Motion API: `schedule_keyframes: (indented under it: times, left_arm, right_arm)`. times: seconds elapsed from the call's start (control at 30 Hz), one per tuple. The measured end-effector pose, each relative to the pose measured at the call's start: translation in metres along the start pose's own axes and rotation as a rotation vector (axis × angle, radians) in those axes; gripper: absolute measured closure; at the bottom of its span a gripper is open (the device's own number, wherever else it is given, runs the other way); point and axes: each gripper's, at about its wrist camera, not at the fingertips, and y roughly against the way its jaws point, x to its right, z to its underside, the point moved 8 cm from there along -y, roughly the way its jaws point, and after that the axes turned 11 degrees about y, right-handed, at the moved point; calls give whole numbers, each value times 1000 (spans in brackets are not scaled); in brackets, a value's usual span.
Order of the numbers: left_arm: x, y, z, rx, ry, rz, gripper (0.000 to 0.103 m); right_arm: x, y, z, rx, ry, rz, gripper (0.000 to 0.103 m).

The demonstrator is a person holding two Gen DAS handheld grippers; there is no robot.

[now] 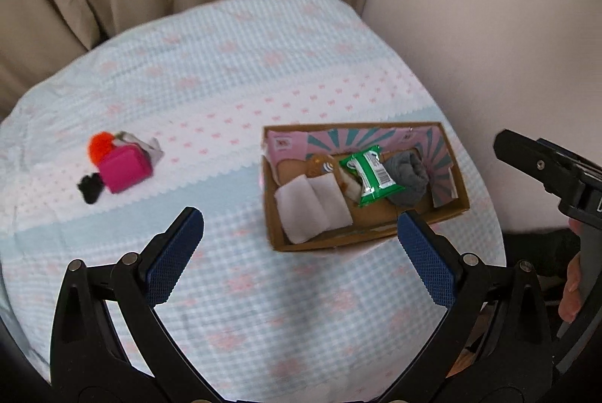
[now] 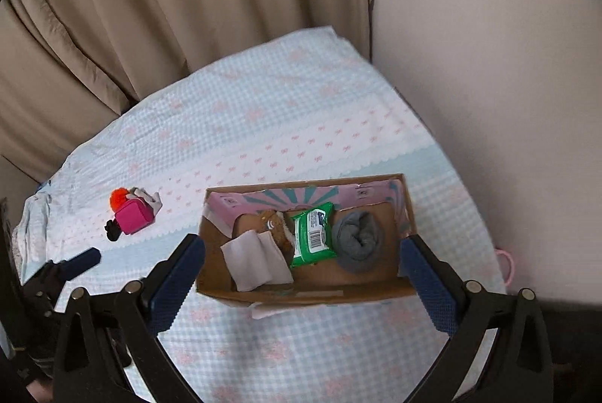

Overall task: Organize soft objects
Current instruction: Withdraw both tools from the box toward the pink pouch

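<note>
An open cardboard box [image 1: 461, 199] sits on the checked bedspread. Inside lie a folded white cloth [image 1: 312, 207], a green wipes packet [image 1: 370, 175], a rolled grey sock [image 1: 408, 177] and a brown plush [image 1: 320, 164]. A small pile lies apart on the left: a pink pouch [image 1: 126, 168], an orange pompom [image 1: 99, 143], a black item [image 1: 90, 188] and a pale cloth [image 1: 152, 147]. My left gripper [image 1: 301, 252] hovers open and empty, just short of the box's near-left side. My right gripper [image 2: 303, 280] is open and empty above the front wall of the box [image 2: 301, 294].
The bedspread [image 2: 286, 147] covers a bed, with beige curtains [image 2: 169, 8] behind and a plain wall [image 2: 489, 102] on the right. A pink loop [image 2: 506, 263] hangs past the bed's right edge. A hand [image 1: 570, 290] holds the right gripper's handle.
</note>
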Motion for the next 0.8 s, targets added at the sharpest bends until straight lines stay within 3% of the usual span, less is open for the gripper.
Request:
schedule_keyframes:
  times: [0.23,0.43,0.8]
  left_arm:
    - [-53,74,-2,85,-16,36,1]
    - [-125,124,-2,154,-34,16,1]
    - [-266,141,-11,163,13,12,1]
  right_arm:
    - [-53,59,13,74,-9,59,0]
    - [-109,85,21,127,-42,82,0]
    - [-236,59,14,138,-27,57,0]
